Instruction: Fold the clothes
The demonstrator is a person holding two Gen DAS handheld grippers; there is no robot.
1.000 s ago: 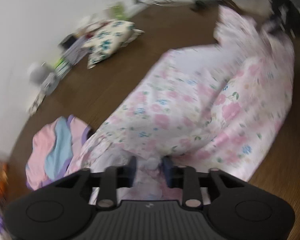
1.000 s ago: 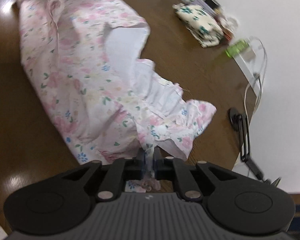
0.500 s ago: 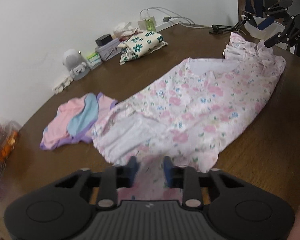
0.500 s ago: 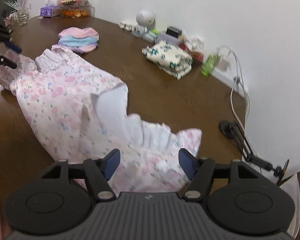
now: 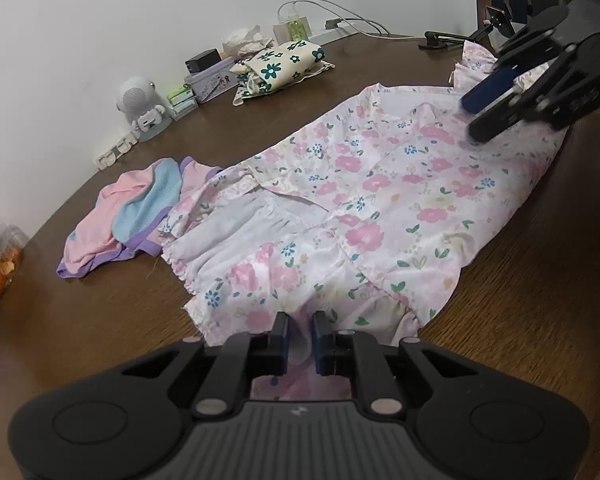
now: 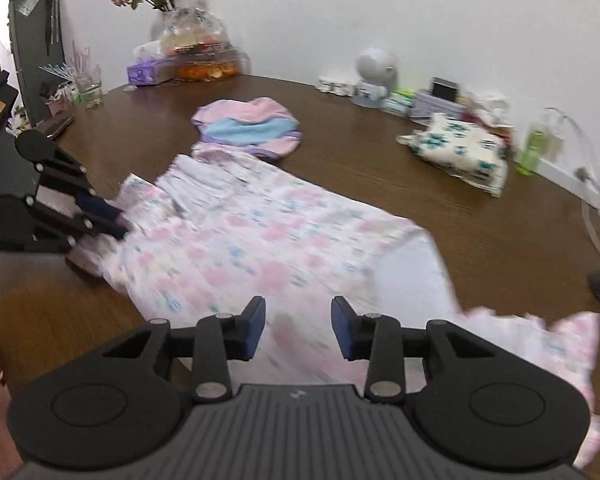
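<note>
Floral dress [image 5: 380, 208] flat on table [image 5: 100, 312] — pink-blue garment [image 5: 136, 216] touching its sleeve.

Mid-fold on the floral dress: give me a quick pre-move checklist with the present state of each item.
1. Dress flat on the table: mostly; the ruffled sleeve is bunched. Not ok.
2. Left gripper on the hem: jaws nearly shut with fabric between them; firm hold cannot tell.
3. Right gripper free: jaws wide open above the fabric. Ok.
4. Pink and blue garment clear of the dress: it touches the sleeve edge. Not ok.
5. Folded teal-flowered cloth out of the way: apart, near the wall. Ok.
6. Right wrist view sharp: blurred. Not ok.
</note>
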